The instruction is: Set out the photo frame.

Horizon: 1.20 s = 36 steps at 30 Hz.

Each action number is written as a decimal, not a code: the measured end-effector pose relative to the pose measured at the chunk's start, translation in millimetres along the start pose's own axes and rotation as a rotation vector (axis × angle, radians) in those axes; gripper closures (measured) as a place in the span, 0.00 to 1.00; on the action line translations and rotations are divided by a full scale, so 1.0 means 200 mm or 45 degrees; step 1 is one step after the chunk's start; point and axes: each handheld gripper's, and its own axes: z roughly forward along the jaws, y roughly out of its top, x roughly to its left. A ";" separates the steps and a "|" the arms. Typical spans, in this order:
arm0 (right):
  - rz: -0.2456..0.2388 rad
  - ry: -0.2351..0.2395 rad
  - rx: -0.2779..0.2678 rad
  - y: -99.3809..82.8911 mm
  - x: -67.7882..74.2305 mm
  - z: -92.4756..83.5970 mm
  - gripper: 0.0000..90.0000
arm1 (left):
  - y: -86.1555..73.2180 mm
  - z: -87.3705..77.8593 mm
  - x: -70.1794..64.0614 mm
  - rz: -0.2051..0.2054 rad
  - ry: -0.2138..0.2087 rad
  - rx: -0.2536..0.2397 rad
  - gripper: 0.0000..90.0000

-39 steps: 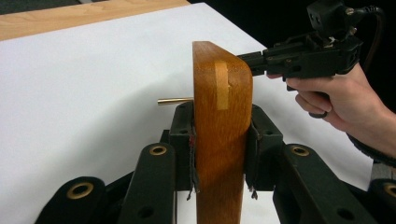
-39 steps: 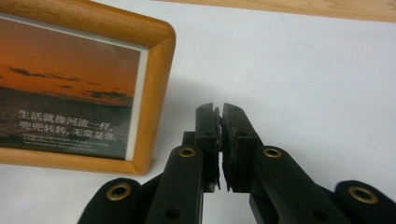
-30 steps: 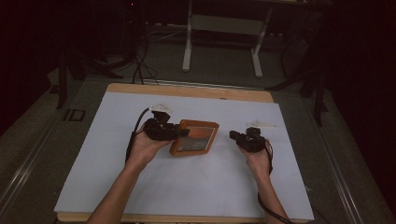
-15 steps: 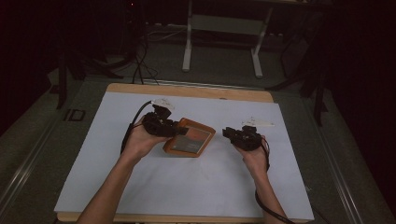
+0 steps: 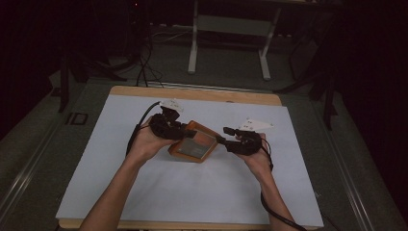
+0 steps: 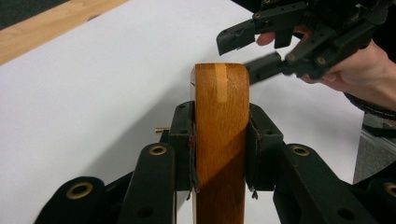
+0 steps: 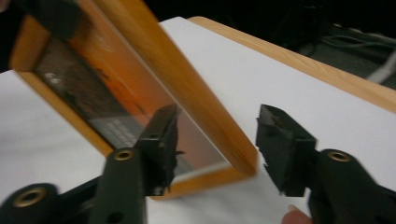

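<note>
Wooden frame (image 5: 193,144), one; claws, two

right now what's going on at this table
A person holds a gripper in each hand over a white-topped table. The left gripper is clamped on the edge of a wooden picture frame, holding it lifted and tilted. The right gripper has just been opening its jaws; they straddle the frame's near corner without pressing on it. So the left one carries the frame while the right is lined up at its other end, perhaps about to take hold.
</note>
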 end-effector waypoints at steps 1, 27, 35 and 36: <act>-0.022 0.008 -0.002 0.01 0.01 0.00 0.50 | 0.00 0.00 0.00 0.006 0.000 0.002 0.76; -0.265 0.161 0.015 0.12 0.08 0.08 0.51 | 0.07 0.08 -0.04 0.135 -0.050 -0.008 0.73; -0.260 0.183 0.009 0.09 0.05 0.03 0.66 | 0.08 0.10 -0.04 0.112 -0.049 -0.025 0.62; -0.260 0.190 0.008 0.09 0.05 0.03 0.67 | 0.08 0.10 -0.04 0.114 -0.052 -0.024 0.61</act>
